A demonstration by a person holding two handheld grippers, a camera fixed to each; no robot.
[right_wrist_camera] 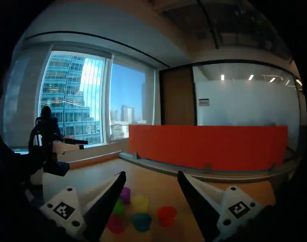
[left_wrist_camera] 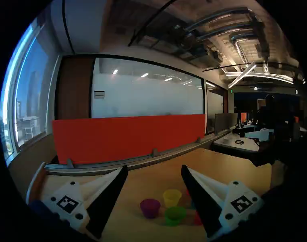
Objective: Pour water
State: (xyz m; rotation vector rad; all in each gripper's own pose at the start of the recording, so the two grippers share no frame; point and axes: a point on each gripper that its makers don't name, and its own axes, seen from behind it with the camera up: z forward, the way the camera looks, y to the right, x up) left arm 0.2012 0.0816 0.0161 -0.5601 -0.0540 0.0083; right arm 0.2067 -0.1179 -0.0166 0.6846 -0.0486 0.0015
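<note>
the cups stand upright in a tight cluster on the wooden desk (left_wrist_camera: pixel 234 169), low between my fingers in both views. from my left gripper (left_wrist_camera: pixel 153 168) i see the purple cup (left_wrist_camera: pixel 150 207) on one side, the yellow cup (left_wrist_camera: pixel 172 197) just beside it and farther off, and the green cup (left_wrist_camera: pixel 175 215) nearest me, close against the yellow one. from my right gripper (right_wrist_camera: pixel 151 174) the same bunch shows more of itself: a red cup (right_wrist_camera: pixel 166 215), a blue cup (right_wrist_camera: pixel 141 222) just beside it, and a pink cup (right_wrist_camera: pixel 114 224) partly tucked behind one of my fingers. i cannot tell whether any cup has water in it.

both pairs of my fingers are spread wide, grasping nothing, held above the desk and apart from the cups.

an orange partition (left_wrist_camera: pixel 129 137) runs along the desk's far edge. behind it stands a frosted glass wall (left_wrist_camera: pixel 145 97), and to one side a tall window (right_wrist_camera: pixel 73 101) looks out on towers and blue sky.
</note>
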